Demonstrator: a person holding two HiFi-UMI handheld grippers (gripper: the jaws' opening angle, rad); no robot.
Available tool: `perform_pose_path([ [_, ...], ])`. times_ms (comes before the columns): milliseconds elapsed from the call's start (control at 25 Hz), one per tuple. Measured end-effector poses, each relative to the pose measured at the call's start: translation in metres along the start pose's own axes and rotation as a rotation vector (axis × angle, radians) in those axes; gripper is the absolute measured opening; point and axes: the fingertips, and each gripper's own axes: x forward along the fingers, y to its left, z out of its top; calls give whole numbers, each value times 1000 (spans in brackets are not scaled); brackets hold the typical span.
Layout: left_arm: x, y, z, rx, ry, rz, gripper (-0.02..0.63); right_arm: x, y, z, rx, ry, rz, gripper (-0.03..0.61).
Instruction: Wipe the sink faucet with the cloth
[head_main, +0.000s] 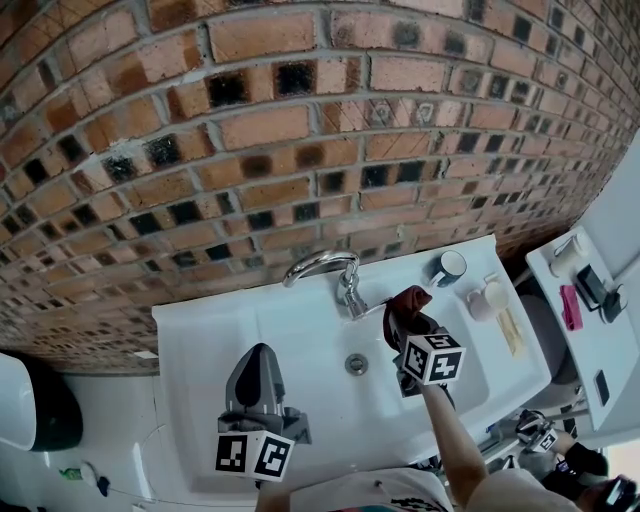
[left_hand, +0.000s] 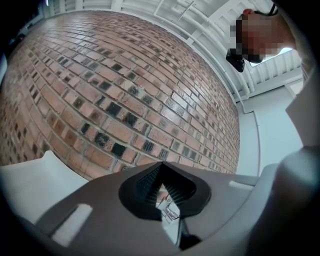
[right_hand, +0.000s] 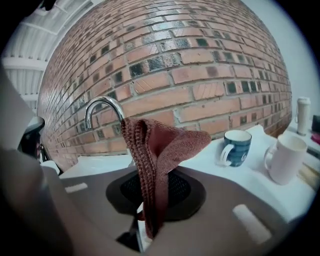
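Rust-brown ribbed cloth (right_hand: 156, 150), folded double, stood pinched in the jaws of the right gripper (right_hand: 150, 192), just beside the arched chrome faucet (right_hand: 102, 107). Over the glossy white sink (head_main: 200, 345), the left gripper (left_hand: 162, 177) had its jaws pressed together, empty.

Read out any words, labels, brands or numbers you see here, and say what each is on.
None can be read.
Blue mug: pale mark on its side, too blurred to read.
Left gripper and right gripper: black-and-white square markers on their cubes, no letters.
Things on the side counter: too small to tell.
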Motion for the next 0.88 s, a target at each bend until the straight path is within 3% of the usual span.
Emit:
perform_pose_path([
  [80,0,3,0,-1,-1,6,5,10,34,-29,34,86,84,48],
  [160,-1,3,-1,-2,-3,9,5,26,82,-57,-23,179,191,48],
  [280,-3,3,1,1,-12,14,5,51,131,-63,-60,212,265,48],
  [480,-8,16,4,2,-14,48,5,80,134,-51,-75,226,216,48],
  [880,-8,21,3,-14,-13,60,5,84,114,-25,53,195,171,46],
])
